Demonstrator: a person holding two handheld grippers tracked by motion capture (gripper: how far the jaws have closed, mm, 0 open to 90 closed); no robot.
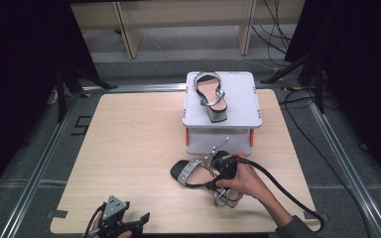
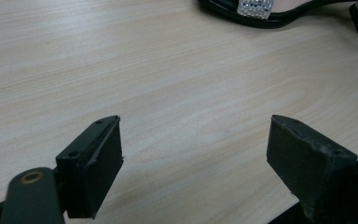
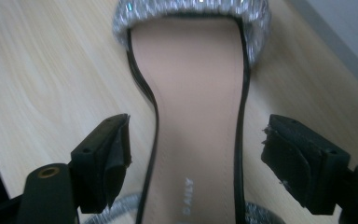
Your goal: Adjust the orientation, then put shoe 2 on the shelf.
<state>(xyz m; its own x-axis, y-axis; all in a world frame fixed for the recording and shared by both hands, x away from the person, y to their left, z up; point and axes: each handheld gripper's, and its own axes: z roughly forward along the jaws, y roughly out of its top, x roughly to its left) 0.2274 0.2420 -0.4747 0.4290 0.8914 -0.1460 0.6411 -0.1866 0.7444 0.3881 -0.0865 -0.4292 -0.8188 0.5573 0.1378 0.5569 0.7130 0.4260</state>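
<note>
A black sandal [image 1: 187,171] with a glittery toe strap lies on the wooden table [image 1: 129,139], in front of a grey box. My right gripper [image 1: 212,174] is over its middle. In the right gripper view the jaws [image 3: 196,154] stand open on either side of the sandal's tan insole [image 3: 191,84], with a gap at each pad. The matching sandal [image 1: 211,94] sits on top of the grey box [image 1: 245,106]. My left gripper [image 1: 129,223] rests open at the table's front edge, with bare wood between its jaws [image 2: 193,154]. The near sandal's strap [image 2: 255,8] shows far ahead of it.
The grey box stands on orange-edged legs at the table's back right. A black cable [image 1: 283,191] trails from the right gripper over the table's right front corner. Metal rails frame the table, and stands and cables lie on the floor around it.
</note>
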